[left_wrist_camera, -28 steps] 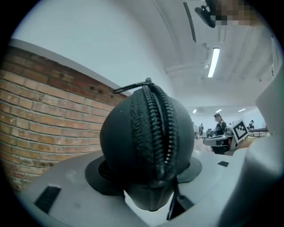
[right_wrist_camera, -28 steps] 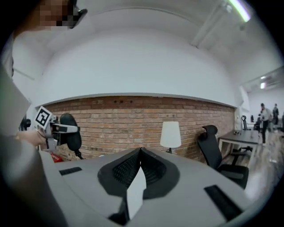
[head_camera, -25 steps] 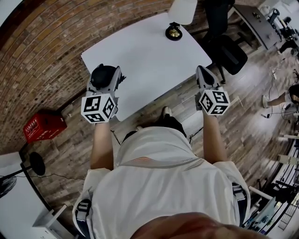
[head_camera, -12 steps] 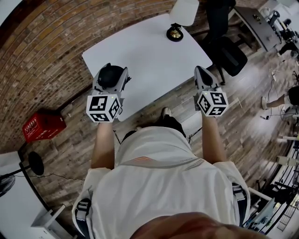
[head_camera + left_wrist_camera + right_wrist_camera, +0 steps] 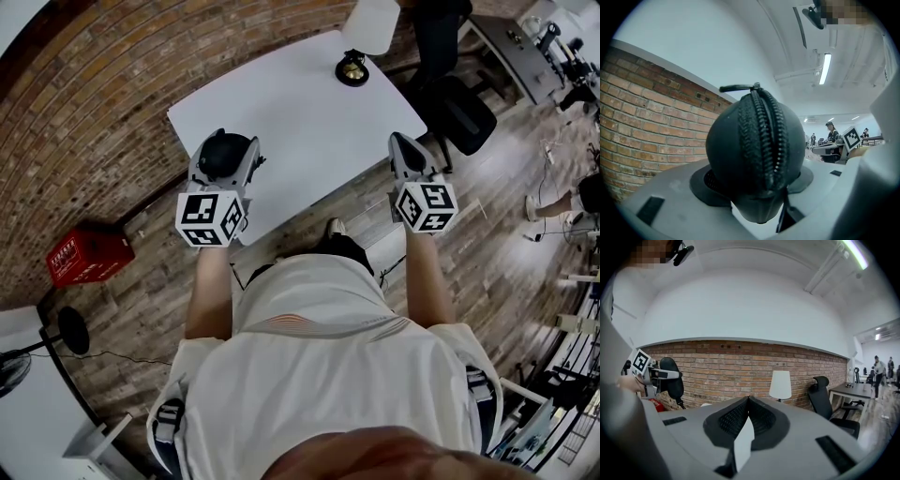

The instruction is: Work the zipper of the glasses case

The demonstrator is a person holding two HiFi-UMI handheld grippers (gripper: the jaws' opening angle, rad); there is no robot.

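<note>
Little has moved: the left gripper [image 5: 225, 148] clamps the black glasses case [image 5: 754, 159] over the desk's [image 5: 300, 103] left edge; the right gripper [image 5: 749, 401], pinched together and empty, hangs beside its right corner.

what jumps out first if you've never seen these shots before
A dark, rounded glasses case, clamped in the left gripper over the white table's edge, zipper running down its middle. The right gripper alongside is shut and empty. A red box sits on the floor, far left.
</note>
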